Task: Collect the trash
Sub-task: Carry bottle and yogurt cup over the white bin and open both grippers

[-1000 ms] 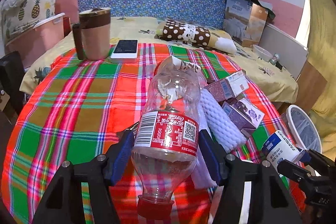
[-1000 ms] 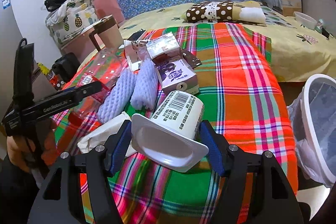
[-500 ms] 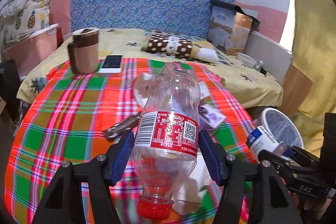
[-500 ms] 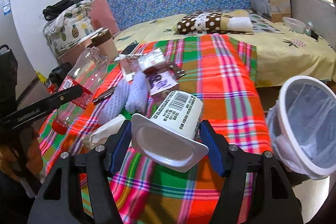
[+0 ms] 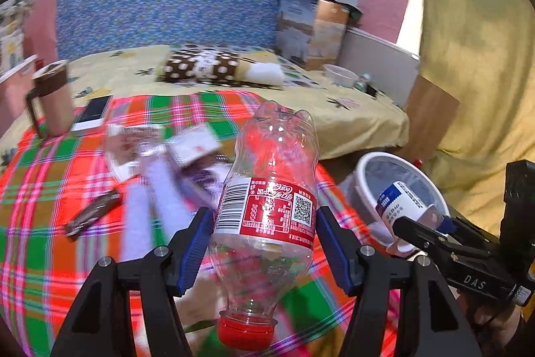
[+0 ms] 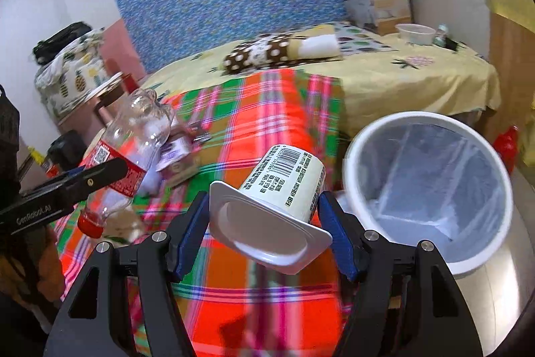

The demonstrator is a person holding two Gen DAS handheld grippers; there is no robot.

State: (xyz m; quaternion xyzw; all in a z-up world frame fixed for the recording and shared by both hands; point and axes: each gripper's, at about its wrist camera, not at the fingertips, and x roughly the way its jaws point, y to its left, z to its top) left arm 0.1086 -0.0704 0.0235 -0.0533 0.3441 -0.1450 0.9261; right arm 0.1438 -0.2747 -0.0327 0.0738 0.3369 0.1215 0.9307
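My left gripper (image 5: 265,251) is shut on an empty clear plastic bottle (image 5: 271,206) with a red label and red cap, held cap-down above the plaid table edge. My right gripper (image 6: 264,233) is shut on a white yogurt cup (image 6: 284,186) with a barcode, held just left of the white trash bin (image 6: 431,260). In the left wrist view the cup (image 5: 401,204) hangs over the bin's rim (image 5: 362,163), held by the right gripper (image 5: 431,223). The bottle also shows in the right wrist view (image 6: 130,139).
More trash lies on the plaid cloth (image 5: 43,189): white foam sleeves (image 5: 157,186), small cartons (image 5: 194,143), a dark wrapper (image 5: 93,213). A brown mug (image 5: 50,99) and a phone (image 5: 93,116) stand at the far left. A bed with a pillow (image 5: 207,69) is behind.
Both grippers have swung right, towards the bin, with their loads. The bin now fills the right of the right wrist view, and the cup is over the bin's rim.
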